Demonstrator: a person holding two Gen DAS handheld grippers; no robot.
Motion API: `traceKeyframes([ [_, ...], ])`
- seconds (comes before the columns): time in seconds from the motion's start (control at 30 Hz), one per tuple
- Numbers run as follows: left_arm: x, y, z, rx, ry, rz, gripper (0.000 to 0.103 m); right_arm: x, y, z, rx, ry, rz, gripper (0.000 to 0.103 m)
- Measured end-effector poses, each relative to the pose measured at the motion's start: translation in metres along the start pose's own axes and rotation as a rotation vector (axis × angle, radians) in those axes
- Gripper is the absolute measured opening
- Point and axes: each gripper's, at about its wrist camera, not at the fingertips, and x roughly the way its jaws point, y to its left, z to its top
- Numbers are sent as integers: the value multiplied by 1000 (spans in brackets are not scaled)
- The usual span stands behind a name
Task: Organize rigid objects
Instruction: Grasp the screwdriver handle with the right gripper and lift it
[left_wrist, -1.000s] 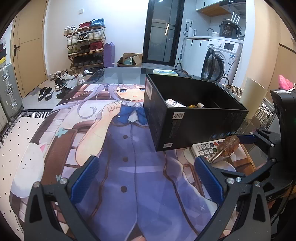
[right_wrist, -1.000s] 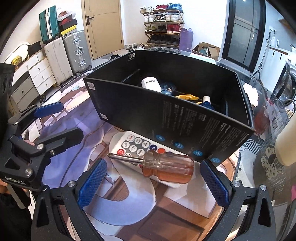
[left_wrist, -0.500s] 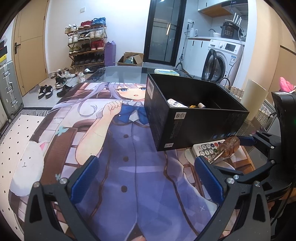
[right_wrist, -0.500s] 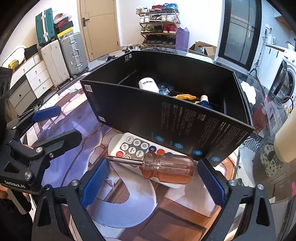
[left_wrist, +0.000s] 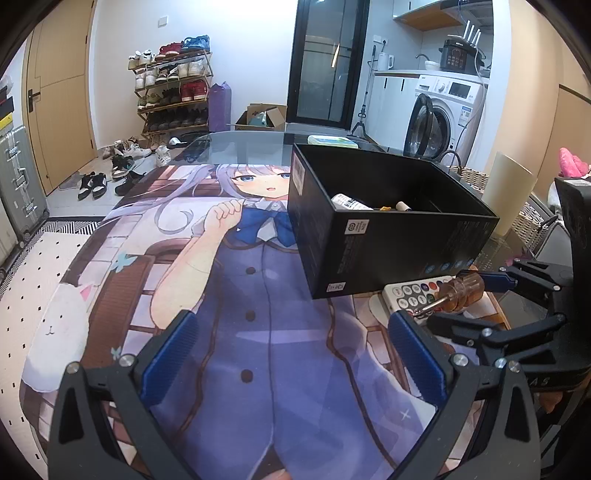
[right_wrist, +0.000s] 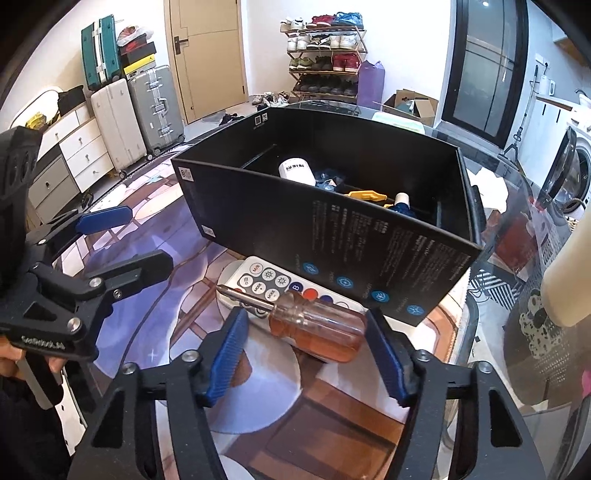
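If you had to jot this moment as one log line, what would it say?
right gripper: open, straddling screwdriver | screwdriver: lying across remote | left gripper: open, empty | box: partly filled

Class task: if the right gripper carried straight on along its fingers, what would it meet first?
Most likely the screwdriver, whose amber handle lies between the right gripper's open fingers, atop the remote; the black box stands behind.

Amber-handled screwdriver (right_wrist: 317, 325) atop remote (right_wrist: 258, 284)
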Motion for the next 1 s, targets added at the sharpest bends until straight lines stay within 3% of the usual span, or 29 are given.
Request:
traceKeyframes([
  [0.17,0,0,0,2,2,2,103,-7,-8,-2,3,-8,12,48],
  [0.37,1,0,0,4,5,0,103,-16,-21,-7,14,-25,16,48],
  [0.57,6,-4,1,25,36,26,103,-49,-40,-12,6,-109,22,48],
  [0.67,5,-15,0,58,43,65,103,-61,-52,-13,11,-159,23,48],
  [0.77,6,-30,-3,74,70,16,103,-70,-61,-13,11,-202,37,48],
  [0.87,7,-48,-3,113,87,57,103,-75,-71,-15,34,-237,86,48],
  [1.0,10,-70,3,129,93,24,103,-74,-77,-18,43,-262,116,48],
])
